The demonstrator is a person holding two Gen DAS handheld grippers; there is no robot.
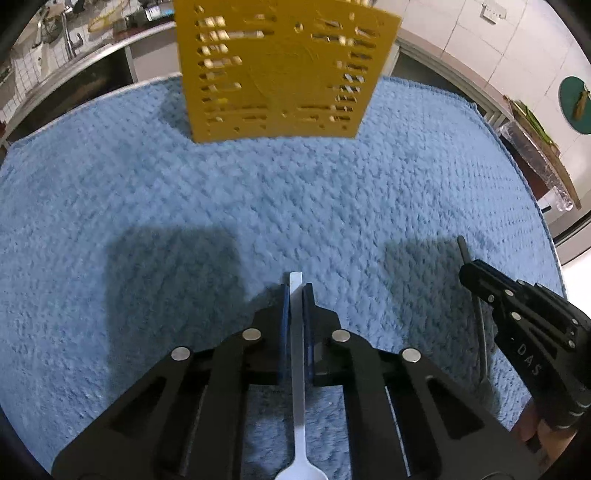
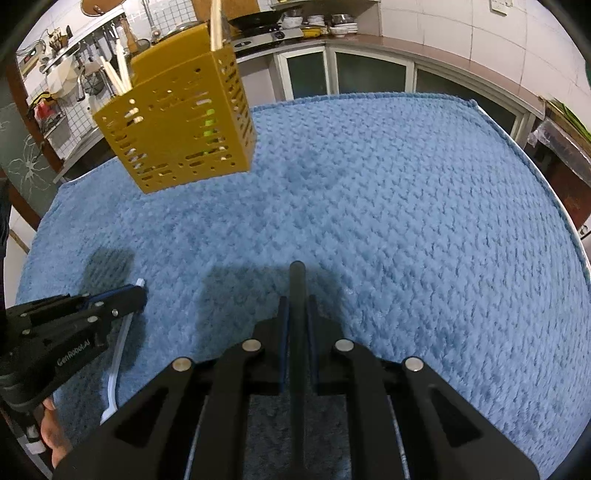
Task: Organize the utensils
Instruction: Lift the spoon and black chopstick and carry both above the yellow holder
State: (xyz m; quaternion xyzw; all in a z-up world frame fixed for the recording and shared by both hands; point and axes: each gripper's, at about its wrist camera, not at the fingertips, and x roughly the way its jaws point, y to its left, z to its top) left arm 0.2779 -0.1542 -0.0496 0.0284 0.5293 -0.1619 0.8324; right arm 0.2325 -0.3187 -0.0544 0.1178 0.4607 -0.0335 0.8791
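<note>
A yellow slotted utensil holder (image 1: 280,70) stands at the far side of the blue towel (image 1: 258,206); it also shows in the right wrist view (image 2: 177,118) with chopsticks (image 2: 118,74) sticking out of it. My left gripper (image 1: 295,291) is shut on a white spoon (image 1: 297,369), handle pointing forward. My right gripper (image 2: 295,299) is shut on a dark utensil handle (image 2: 297,332). Each gripper shows in the other's view: the right gripper (image 1: 467,275) and the left gripper (image 2: 138,293). Both hover low over the towel, well short of the holder.
The towel (image 2: 369,221) covers the table. Behind it are a kitchen counter with a stove and pans (image 2: 266,26), a wall rack of tools (image 2: 74,55), cabinets (image 2: 369,70), and a green board (image 1: 576,107) at the right.
</note>
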